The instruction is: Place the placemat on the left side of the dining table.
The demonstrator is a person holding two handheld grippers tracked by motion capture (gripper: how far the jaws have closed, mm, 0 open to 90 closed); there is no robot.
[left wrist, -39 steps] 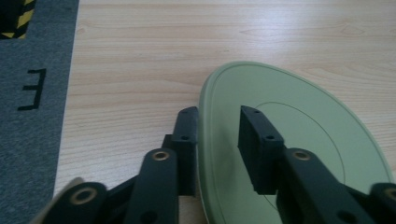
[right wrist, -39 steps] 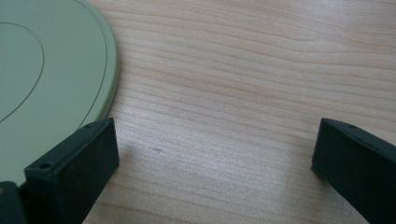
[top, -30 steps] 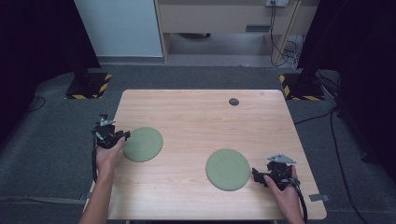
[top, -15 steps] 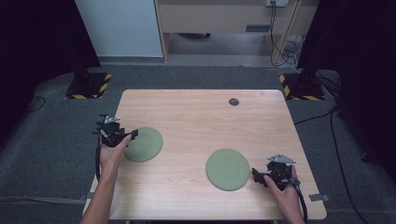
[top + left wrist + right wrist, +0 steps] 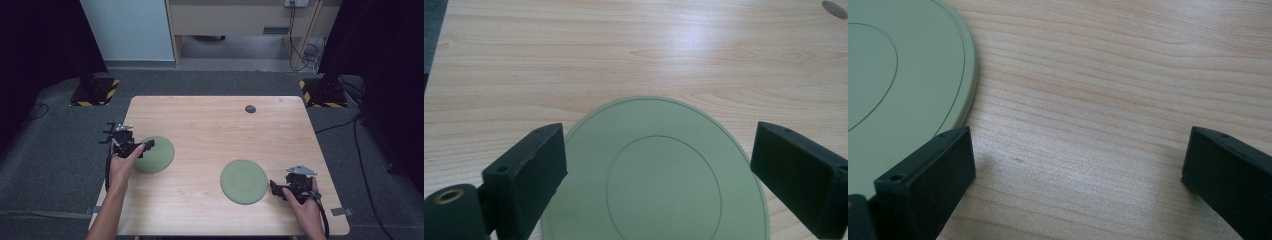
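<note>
The left claw (image 5: 142,147) gapes wide above the left green plate (image 5: 156,154). The right claw (image 5: 276,186), wide open and empty, sits beside the right plate (image 5: 244,181). A small dark disc (image 5: 250,109) lies far across the desk (image 5: 215,130).

Left plate (image 5: 155,154) lies behind right plate (image 5: 244,181) on table (image 5: 215,125).

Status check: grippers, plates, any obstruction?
Left gripper open over left round green plate. Right gripper open beside right round green plate. Nothing in the way.

Even overhead light, dark surroundings (close-ups soft).
</note>
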